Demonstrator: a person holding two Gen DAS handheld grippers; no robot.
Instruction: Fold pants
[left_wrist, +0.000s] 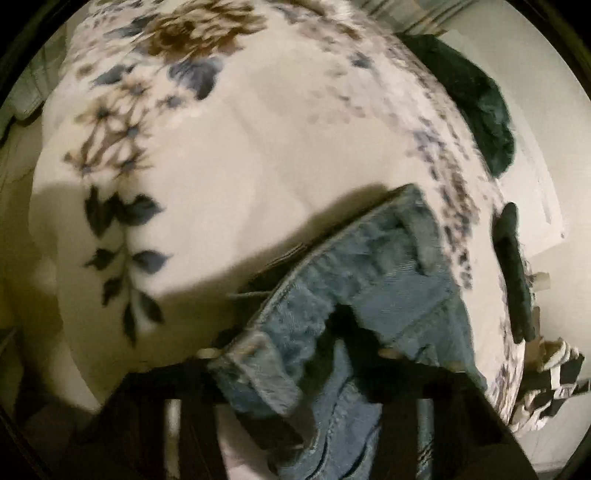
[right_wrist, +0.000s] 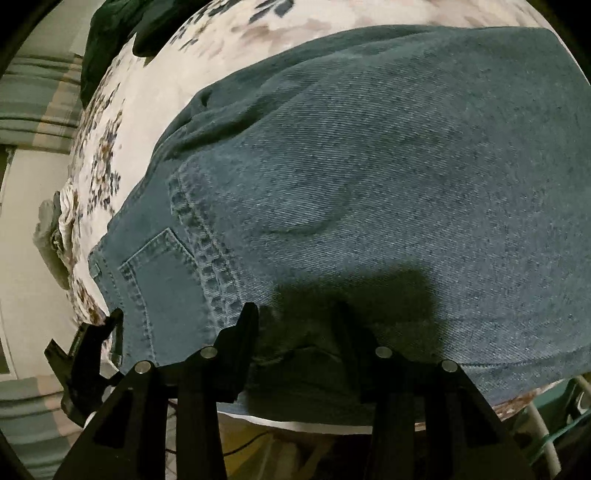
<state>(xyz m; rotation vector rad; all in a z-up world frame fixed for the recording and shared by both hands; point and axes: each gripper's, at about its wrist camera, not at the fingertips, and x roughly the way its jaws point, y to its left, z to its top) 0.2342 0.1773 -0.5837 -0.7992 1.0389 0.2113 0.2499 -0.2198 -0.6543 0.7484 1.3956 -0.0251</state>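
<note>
Blue denim pants (right_wrist: 369, 166) lie on a floral bedsheet (right_wrist: 147, 81), filling most of the right wrist view, back pocket (right_wrist: 162, 280) at the lower left. My right gripper (right_wrist: 295, 328) sits at the near edge of the denim with its fingers (right_wrist: 243, 332) spread on the cloth; the far finger is lost in shadow. In the left wrist view my left gripper (left_wrist: 295, 354) is shut on the waistband of the pants (left_wrist: 351, 277) and holds that end lifted above the sheet (left_wrist: 221, 166). The left gripper also shows at the pants' left edge in the right wrist view (right_wrist: 92, 354).
A dark green garment (left_wrist: 480, 107) lies at the bed's far right edge, also in the right wrist view (right_wrist: 110, 33). A dark strip (left_wrist: 513, 273) and a black-and-white patterned object (left_wrist: 554, 384) sit beside the bed. Striped fabric (right_wrist: 33, 92) lies at the left.
</note>
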